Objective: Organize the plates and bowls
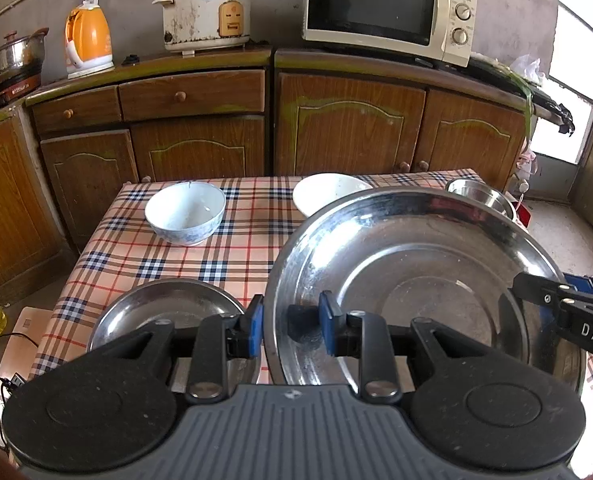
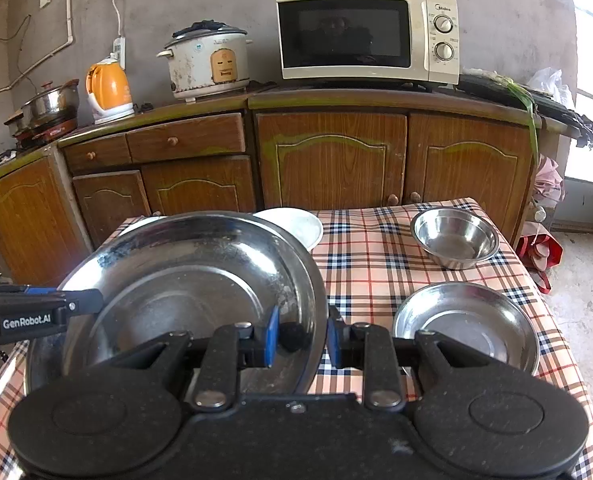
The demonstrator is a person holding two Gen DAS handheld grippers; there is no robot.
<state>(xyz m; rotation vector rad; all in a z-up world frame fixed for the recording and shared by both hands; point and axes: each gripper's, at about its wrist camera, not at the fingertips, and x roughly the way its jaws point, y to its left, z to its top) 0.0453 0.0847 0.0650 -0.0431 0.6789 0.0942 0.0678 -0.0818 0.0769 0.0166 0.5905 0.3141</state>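
Dishes on the checked tablecloth [image 2: 376, 248], counted across both views: six.

Steel plates, three. One large steel plate [image 1: 408, 280] sits at the near middle of the table, raised and tilted, gripped at opposite rims. One smaller steel plate [image 1: 164, 312] lies flat at the near left. Another small steel plate [image 2: 464, 324] lies flat at the near right.

Bowls, three. One blue-and-white ceramic bowl [image 1: 184, 212] stands upright at the far left. One white bowl [image 1: 328, 192] stands at the far middle, partly hidden behind the large plate's rim. One steel bowl [image 2: 454, 238] stands at the far right, apart from the near-right plate.

Tools, two. The left gripper [image 1: 292, 328] straddles the large plate's left rim, one blue pad outside and one inside; the jaws look closed on the rim, though a slight gap shows. The right gripper [image 2: 302, 336] straddles the right rim likewise, pinching it between blue pads.

Behind the table, on the wooden cabinets [image 2: 336, 160]: one microwave [image 2: 366, 36], one rice cooker [image 2: 206, 64], one orange kettle [image 2: 108, 90], one lidded steel pot [image 2: 52, 104].
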